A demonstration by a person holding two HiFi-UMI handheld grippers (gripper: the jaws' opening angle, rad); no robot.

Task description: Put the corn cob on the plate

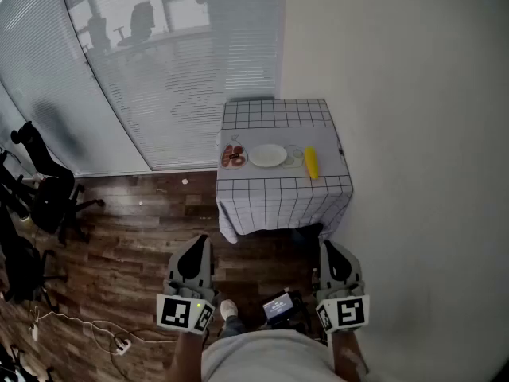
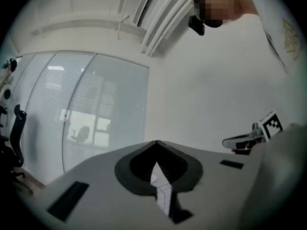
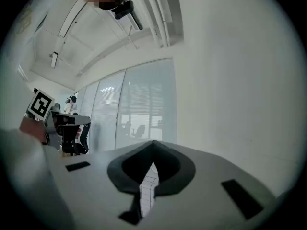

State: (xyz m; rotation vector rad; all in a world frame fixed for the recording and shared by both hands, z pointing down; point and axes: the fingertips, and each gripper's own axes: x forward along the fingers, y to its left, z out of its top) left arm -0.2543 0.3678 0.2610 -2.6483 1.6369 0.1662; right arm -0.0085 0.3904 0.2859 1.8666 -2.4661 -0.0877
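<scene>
Yellow corn cob (image 1: 311, 163) just right of plate (image 1: 268, 155), long axis front-to-back; left gripper (image 1: 199, 243), right gripper (image 1: 328, 247) closed, empty.

Corn cob (image 1: 311, 162): yellow. Plate (image 1: 268, 155): plain white. Tablecloth (image 1: 278, 201): white, thin dark grid. Floor (image 1: 135, 237): dark brown wood planks. Left gripper (image 1: 200, 243) and right gripper (image 1: 327, 246): grey shells, black-and-white square markers on the cubes. Blinds (image 1: 159, 70): pale grey, fine horizontal slats. Wall (image 1: 413, 94): off-white.
</scene>
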